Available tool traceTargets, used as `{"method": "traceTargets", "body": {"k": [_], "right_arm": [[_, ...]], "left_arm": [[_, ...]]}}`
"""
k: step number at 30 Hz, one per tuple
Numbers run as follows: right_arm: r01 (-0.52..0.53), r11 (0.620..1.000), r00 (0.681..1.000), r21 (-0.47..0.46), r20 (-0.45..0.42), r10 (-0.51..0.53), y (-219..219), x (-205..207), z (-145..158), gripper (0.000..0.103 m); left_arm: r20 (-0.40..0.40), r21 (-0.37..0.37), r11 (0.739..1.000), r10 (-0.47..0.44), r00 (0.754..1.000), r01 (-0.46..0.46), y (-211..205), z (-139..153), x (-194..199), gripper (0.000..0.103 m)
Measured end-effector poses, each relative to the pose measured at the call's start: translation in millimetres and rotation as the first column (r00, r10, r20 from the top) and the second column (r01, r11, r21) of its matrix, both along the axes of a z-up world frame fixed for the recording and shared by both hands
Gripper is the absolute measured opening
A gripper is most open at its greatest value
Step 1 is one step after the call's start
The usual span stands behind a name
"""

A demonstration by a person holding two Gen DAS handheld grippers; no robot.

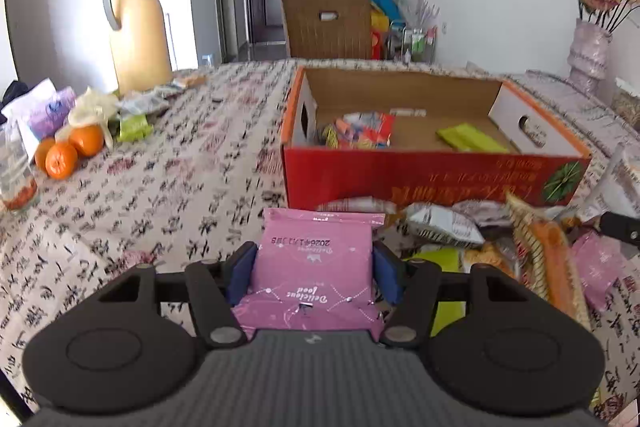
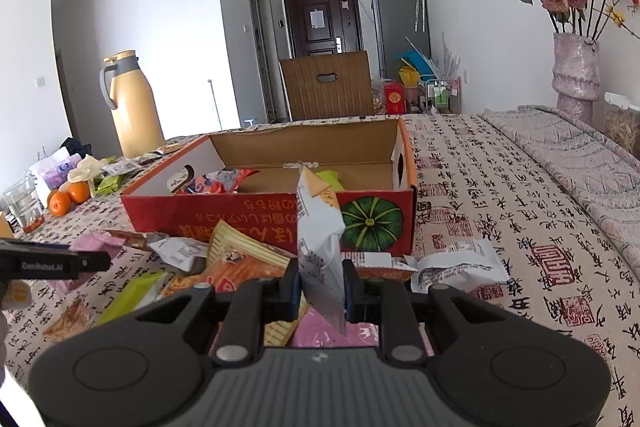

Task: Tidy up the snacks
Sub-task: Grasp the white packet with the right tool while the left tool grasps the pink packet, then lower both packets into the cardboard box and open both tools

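The left gripper [image 1: 314, 277] is clamped on a flat pink plastic snack packet [image 1: 314, 267], its blue pads pressing the packet's two side edges so its long axis runs straight ahead. The open red-and-orange cardboard box [image 1: 432, 183] lies directly ahead and slightly right of it, long side across the line of reach. The right gripper [image 2: 322, 287], jaws narrow, pinches an upright white-and-orange foil snack bag [image 2: 320, 231], with the same box [image 2: 256, 219] just beyond its tips, seemingly nearer.
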State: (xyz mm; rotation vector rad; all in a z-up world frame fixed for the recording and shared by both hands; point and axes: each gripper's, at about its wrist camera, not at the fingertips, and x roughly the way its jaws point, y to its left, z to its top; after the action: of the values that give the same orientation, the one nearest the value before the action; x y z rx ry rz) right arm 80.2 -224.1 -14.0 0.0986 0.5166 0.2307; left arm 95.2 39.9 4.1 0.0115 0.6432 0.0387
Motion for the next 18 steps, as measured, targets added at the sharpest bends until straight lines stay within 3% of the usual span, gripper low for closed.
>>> {"method": "traceTargets", "body": {"k": [18], "right_arm": [[-0.037,0.999,0.994,0.0,0.103,0.037,19.8,26.1,33.1,0.019]], "left_arm": [[0.177,-0.018,0.998,-0.048,0.983,0.052,-22.7,55.4,19.7,0.063]]}}
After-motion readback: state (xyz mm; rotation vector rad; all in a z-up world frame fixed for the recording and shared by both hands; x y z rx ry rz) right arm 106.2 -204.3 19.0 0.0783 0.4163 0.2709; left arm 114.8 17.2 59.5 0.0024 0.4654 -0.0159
